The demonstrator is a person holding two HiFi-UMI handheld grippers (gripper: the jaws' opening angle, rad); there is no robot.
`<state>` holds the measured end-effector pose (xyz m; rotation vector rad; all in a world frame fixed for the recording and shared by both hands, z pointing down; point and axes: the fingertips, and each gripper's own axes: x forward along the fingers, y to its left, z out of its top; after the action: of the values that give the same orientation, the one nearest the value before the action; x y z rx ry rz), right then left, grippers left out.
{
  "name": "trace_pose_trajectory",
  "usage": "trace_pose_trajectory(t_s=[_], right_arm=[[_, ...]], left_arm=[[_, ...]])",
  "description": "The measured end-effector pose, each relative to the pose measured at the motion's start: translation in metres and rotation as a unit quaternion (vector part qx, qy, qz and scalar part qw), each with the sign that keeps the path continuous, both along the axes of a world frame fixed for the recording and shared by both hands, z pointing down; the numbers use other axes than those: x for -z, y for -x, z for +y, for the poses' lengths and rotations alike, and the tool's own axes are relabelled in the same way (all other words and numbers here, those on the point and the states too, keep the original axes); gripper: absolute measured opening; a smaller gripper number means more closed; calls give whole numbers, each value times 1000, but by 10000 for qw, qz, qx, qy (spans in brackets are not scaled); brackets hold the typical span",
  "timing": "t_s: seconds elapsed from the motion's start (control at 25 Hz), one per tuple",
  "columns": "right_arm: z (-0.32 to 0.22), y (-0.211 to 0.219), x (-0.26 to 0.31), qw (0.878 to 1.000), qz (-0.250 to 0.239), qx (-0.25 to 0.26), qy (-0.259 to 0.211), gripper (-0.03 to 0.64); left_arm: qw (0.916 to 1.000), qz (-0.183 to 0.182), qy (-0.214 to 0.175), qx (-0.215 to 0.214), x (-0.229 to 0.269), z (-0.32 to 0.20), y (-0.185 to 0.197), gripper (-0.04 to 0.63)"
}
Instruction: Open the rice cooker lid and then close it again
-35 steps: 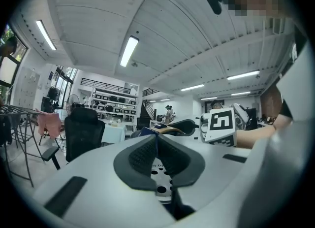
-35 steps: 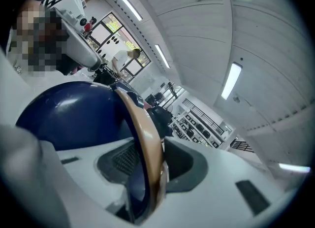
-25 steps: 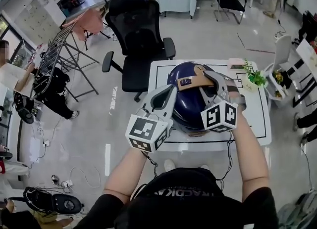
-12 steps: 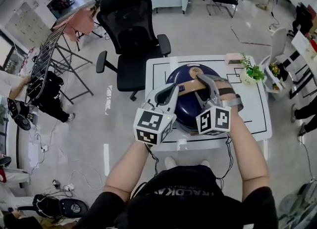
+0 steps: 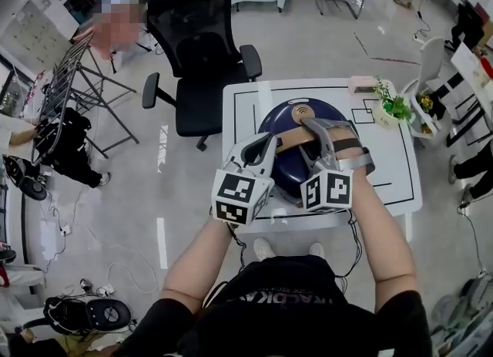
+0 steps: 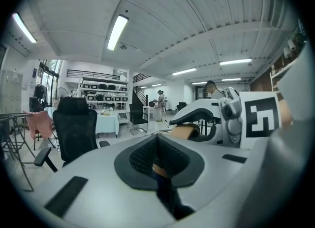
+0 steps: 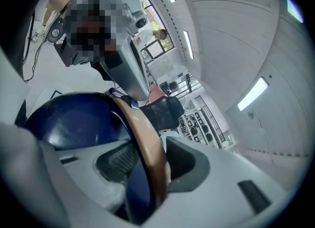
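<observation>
Rice cooker (image 5: 286, 164) sits on the white worktop (image 5: 393, 174), lid apparently down: a rigid, glossy dark-blue dome, probably slippery and fairly heavy. The tan arched handle (image 7: 142, 123) looks like the best hold. The right tool (image 7: 150, 160), jaws just opening, straddles it loosely; the left tool (image 6: 157, 148) is closed, holding nothing.

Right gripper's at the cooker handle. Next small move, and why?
Probably back the right gripper off the tan handle: its jaws have just been opening, the handle sits loose between them, and the rice cooker lid looks lowered. Latching can't be confirmed.
</observation>
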<state>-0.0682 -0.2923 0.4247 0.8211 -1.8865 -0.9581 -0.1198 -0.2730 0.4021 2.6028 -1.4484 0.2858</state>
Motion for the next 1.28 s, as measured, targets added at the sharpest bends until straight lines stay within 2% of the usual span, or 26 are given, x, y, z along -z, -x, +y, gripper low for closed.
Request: trace_pose_trajectory(t_s=[0.32, 0.64, 0.84, 1.0, 1.12, 1.28], right_arm=[[-2, 0, -1, 10000, 5, -31, -2, 166], [-1, 0, -1, 9999, 149, -4, -61, 166], [2, -1, -1, 9994, 276, 78, -166, 172], [8, -8, 4, 9996, 67, 124, -245, 178], [20, -19, 7, 9993, -137, 220, -282, 178], [33, -45, 7, 9974, -703, 153, 61, 176]], left_arm=[[9995, 313, -62, 0, -1, -4, 2, 2], [9993, 364, 9, 29, -2, -3, 3, 2], [9999, 76, -73, 131, -3, 0, 2, 2], [9997, 18, -123, 220, 0, 5, 1, 3], [9995, -47, -151, 283, 1, 11, -4, 34], [9988, 53, -213, 440, 4, 22, -16, 58]])
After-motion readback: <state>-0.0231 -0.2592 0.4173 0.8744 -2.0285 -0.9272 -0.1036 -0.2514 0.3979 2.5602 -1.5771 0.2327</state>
